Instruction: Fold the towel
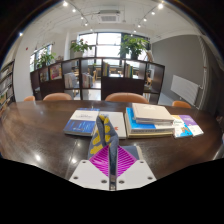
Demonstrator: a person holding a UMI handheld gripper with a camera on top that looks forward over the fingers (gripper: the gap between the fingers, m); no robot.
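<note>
The towel (104, 138) hides most of the gripper (111, 165), whose fingers' spacing cannot be read. Titles on the books (152, 116) (stacked on the far table side) are too small to read.

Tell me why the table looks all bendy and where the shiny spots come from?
In the gripper view the wide-angle lens bows the brown table and the room around it; bright windows and ceiling lights cast pale glare on the tabletop, and the books look sharp, while the colourful towel pinched by the hand-held gripper sits very close and looks soft.
</note>
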